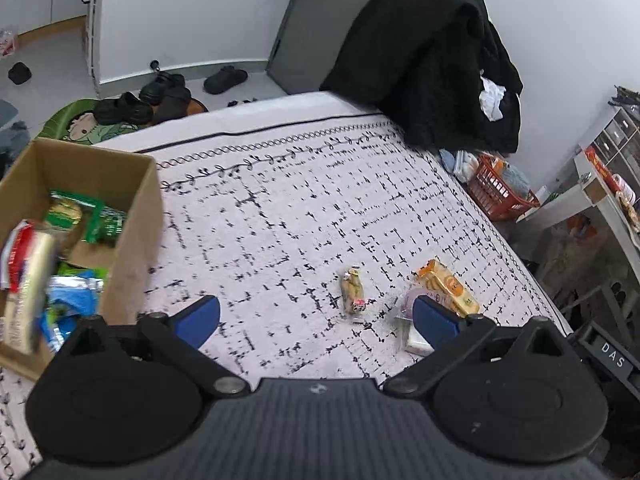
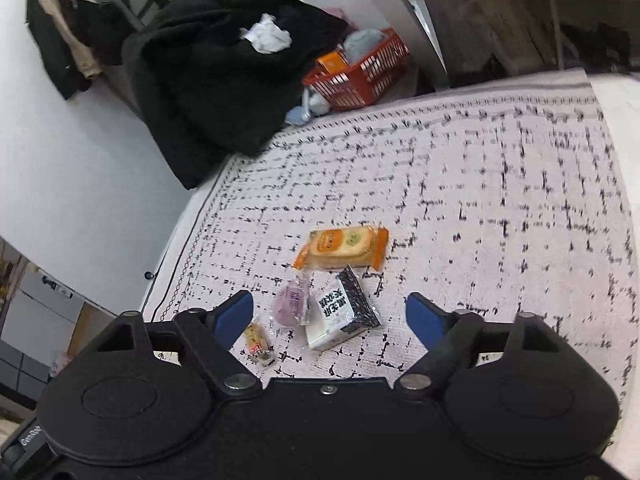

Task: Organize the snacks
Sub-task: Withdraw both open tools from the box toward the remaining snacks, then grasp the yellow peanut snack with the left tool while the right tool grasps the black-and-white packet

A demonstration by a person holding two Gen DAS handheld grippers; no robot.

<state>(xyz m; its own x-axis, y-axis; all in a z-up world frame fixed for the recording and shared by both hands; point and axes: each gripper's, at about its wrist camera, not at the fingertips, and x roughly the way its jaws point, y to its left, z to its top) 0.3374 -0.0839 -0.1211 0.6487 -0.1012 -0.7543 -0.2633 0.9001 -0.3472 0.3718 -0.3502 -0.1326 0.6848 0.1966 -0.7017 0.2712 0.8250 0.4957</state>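
Left view only: cardboard box (image 1: pixel 132 216) at left, packets inside; shoes (image 1: pixel 160 96) beyond rug (image 1: pixel 280 208).
Right view only: black-and-white pack (image 2: pixel 340 312) and purple pack (image 2: pixel 292 304), touching.
Both views: orange pack (image 2: pixel 344 246), stick snack (image 1: pixel 352 292), loose on rug.
Around: black coat (image 2: pixel 224 76), red basket (image 2: pixel 360 72).
Left gripper (image 1: pixel 316 320): spread, empty.
Right gripper (image 2: pixel 330 318): spread, empty.
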